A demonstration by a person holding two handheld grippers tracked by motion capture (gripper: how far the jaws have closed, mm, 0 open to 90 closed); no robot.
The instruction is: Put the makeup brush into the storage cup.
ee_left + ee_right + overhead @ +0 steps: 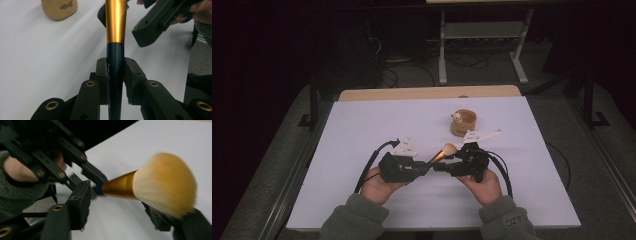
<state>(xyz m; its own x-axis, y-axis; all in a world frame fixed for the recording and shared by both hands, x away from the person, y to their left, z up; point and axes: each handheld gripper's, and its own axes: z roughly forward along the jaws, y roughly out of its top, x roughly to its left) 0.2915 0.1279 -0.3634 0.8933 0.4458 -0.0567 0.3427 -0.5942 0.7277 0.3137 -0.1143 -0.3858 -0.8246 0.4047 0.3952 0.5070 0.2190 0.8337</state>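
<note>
The makeup brush [443, 152] hangs in the air above the white bench [362, 130], just on the person's side of the wooden cup [463, 123], which stands toward the far edge of the sheet. In the high view the brush is small: a gold ferrule and a pale tuft between two dark tools, its tuft end pointing toward the cup.

The left gripper view gives what the high view cannot: the left gripper [116, 75] is clamped on the brush's dark blue handle [115, 65], the two pads pressed against it from either side, with the gold ferrule [115, 22] rising straight beyond them. The wooden cup [59, 8] shows here at the upper left with lettering on its wall, well apart from the brush.

The right gripper view shows the other end. The tuft [165, 182] is soft, orange at the crown and white lower down, and lies across between the jaws of the right gripper [120, 215]. One pad stands beside the ferrule with a gap; the other sits under the tuft's lower edge, stray bristles brushing it. The jaws are partly apart, not pressing on the brush. The picture is blurred.

In the high view the right gripper [451, 162] sits just beside the brush, on the side away from the left gripper [424, 169].
</note>
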